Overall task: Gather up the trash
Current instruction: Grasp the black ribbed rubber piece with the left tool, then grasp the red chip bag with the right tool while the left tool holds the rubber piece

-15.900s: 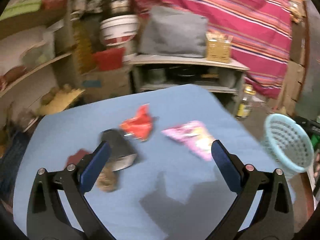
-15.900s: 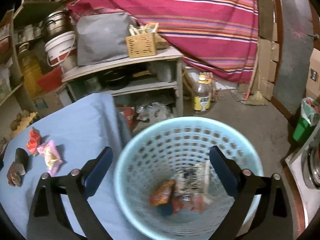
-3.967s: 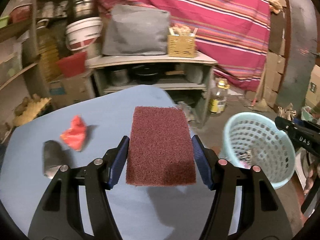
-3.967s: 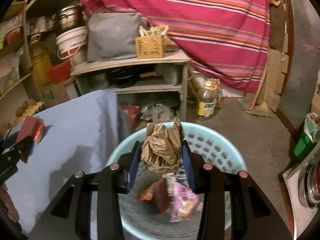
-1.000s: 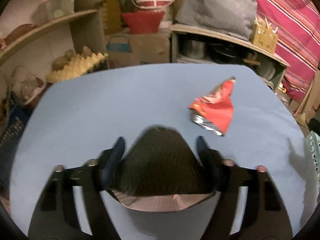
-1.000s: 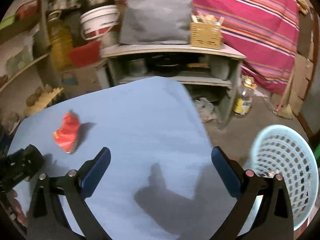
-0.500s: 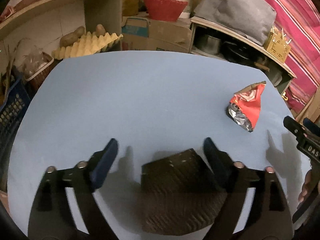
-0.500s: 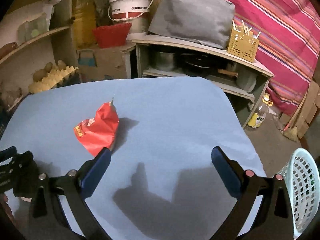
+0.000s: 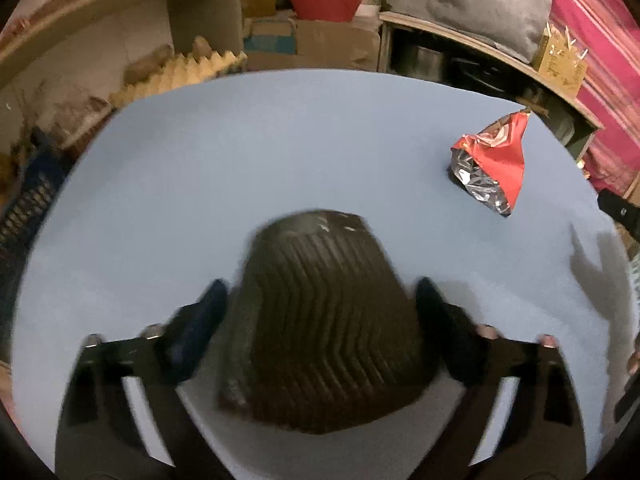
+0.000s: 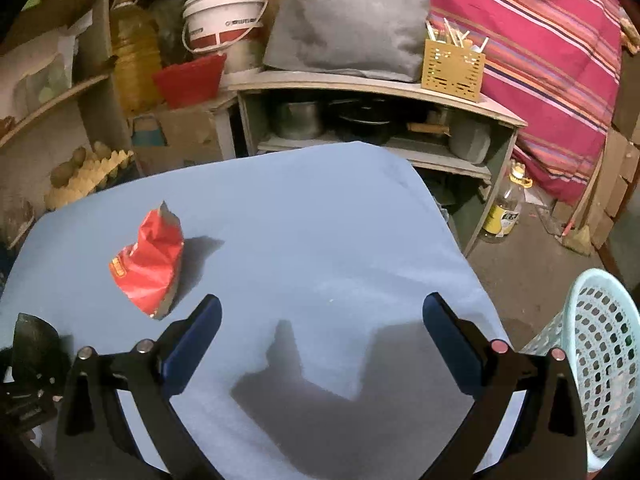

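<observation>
- Straddling a dark ribbed piece of trash [image 9: 326, 332], the left tool [image 9: 320, 312] is sitting with one finger on each side of it; the blur is hiding whether the pads are touching its sides, so I cannot tell if it is pinching yet or only bracketing.
- Lying on the blue worktop [image 9: 240, 152], the dark piece is looking like a shoe sole or insole with a chevron tread, though the blur is making that a guess.
- Judging the step in hand: the left tool is working on the grasp of this piece, with the lift not yet done.
- Hanging over the near right part of the worktop, the right tool [image 10: 318, 332] is standing spread wide and is carrying nothing.
- Resting farther off and well apart from both tools, a crumpled red snack wrapper [image 10: 148, 258] with a foil lining is waiting on the worktop, to the left of the right tool's line.
- Standing beyond the worktop's right edge on the floor, the pale blue mesh basket [image 10: 604, 364] is serving as the drop point.
- Looking ahead, the next move is probably calling for a firm squeeze on the stiff piece and a carry across to the basket, while the right tool is well placed to swing left for the wrapper.
</observation>
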Demonstrator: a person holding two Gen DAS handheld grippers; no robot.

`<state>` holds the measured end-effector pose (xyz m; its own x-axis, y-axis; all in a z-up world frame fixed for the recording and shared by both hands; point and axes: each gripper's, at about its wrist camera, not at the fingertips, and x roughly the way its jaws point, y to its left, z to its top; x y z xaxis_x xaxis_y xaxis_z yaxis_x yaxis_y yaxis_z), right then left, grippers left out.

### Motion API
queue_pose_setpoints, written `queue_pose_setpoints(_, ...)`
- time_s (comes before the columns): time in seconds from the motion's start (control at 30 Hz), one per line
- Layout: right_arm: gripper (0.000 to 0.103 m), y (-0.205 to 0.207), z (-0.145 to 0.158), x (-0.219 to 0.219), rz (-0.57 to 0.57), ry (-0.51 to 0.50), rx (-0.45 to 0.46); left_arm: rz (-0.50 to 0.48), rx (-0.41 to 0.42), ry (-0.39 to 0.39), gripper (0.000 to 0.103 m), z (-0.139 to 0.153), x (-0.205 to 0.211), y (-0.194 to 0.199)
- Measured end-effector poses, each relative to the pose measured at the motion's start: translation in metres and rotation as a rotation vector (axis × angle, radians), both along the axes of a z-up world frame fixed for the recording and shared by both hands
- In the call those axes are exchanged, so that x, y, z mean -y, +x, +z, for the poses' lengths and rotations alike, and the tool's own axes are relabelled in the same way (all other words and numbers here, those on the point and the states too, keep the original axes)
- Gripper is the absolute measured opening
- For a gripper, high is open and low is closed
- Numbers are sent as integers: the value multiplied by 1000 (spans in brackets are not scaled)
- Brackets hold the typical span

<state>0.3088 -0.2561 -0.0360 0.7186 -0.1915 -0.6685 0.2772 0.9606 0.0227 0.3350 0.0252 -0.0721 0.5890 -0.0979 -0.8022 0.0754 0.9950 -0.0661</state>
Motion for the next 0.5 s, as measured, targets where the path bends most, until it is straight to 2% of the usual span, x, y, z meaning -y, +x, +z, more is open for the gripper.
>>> queue_pose_setpoints(0.07, 98, 1, -1, -2, 3, 6, -1, -3, -3, -28, 78, 0, -4, 2)
queue_pose_setpoints(0.27, 98, 6, -3, -17, 12, -3, 1, -13, 24, -18, 78, 8, -11, 4)
queue_pose_setpoints(0.4, 98, 14, 0, -40, 50, -21, 9, -7, 104, 94, 78, 25, -23, 9)
queue_pose_setpoints(0.5, 98, 23, 5, -62, 74, -50, 15, 9, 162, 141, 78, 36, -37, 11)
